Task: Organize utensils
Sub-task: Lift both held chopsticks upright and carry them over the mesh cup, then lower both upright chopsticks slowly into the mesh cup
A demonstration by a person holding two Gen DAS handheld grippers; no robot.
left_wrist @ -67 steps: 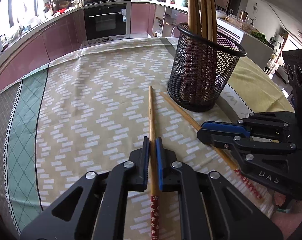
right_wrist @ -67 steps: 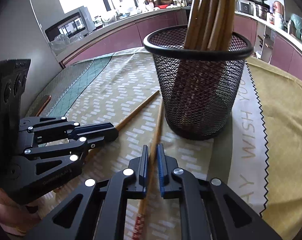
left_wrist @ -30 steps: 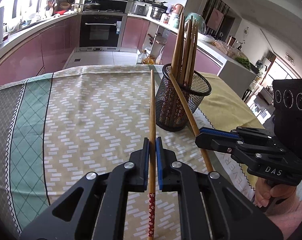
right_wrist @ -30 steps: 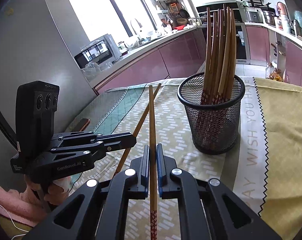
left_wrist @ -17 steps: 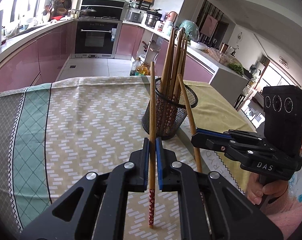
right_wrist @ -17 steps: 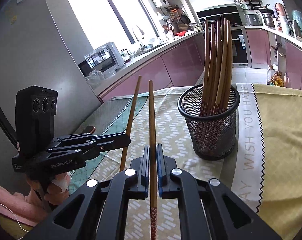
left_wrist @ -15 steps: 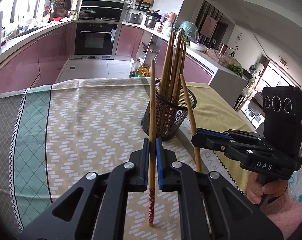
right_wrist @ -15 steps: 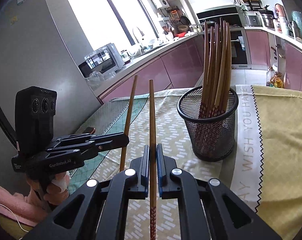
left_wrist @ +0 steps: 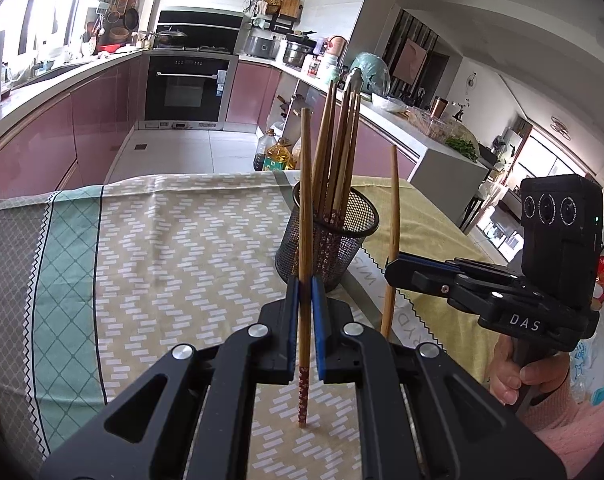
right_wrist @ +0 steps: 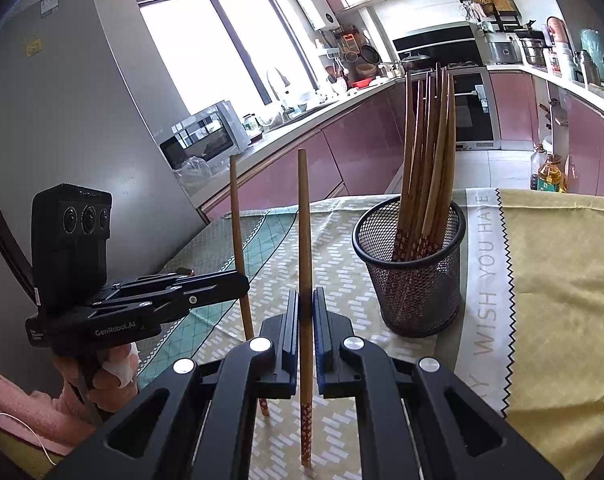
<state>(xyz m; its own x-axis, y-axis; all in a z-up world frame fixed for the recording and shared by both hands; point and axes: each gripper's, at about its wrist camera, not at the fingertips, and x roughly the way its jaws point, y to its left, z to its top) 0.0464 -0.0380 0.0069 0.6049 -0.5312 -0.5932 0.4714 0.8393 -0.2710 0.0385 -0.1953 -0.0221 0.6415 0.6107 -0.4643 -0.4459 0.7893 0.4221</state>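
chopsticks near upright, patterned ends down, clamped in both grippers' fingers.

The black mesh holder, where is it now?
The mesh holder stands on the tablecloth, ahead and right of the right gripper in the right wrist view, with chopsticks in it.

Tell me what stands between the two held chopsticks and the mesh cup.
Nothing visible on the tablecloth between them. Only the chopsticks already in the mesh cup crowd its mouth; the left gripper and right gripper each hold one chopstick upright.
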